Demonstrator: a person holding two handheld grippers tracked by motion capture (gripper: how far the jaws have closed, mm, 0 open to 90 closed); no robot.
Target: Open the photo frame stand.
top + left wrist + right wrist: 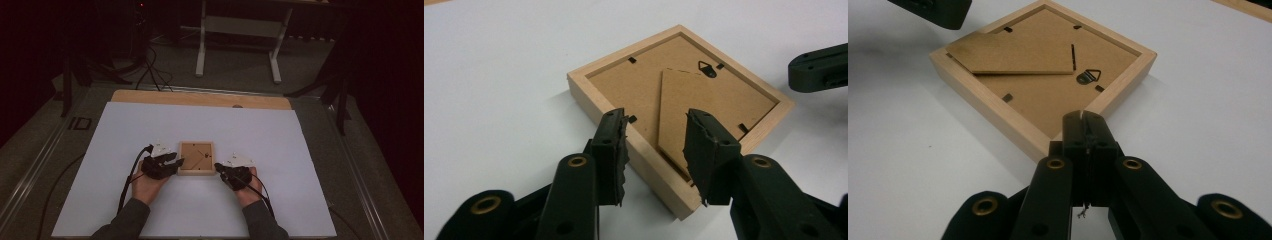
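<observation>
White table [150, 130] — unlabelled wooden frame [196, 158] face down, no legible writing.

Picture frame [644, 150]: pale unfinished-looking wood, smooth, matt. Its backing board [634, 87]: brown fibreboard, matt, with a dark metal hanger [707, 68]. Table sheet [150, 125]: white, smooth, paper-like; bare wood strip along the far edge. Left gripper [656, 150] pads: black, rough, chewed-edged.

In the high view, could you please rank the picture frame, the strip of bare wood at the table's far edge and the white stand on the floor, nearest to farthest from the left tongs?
From the left tongs:
1. Picture frame, back up, right beside them at the table's middle.
2. Wood strip, along the far edge of the table.
3. White stand, on the floor beyond the table.
</observation>
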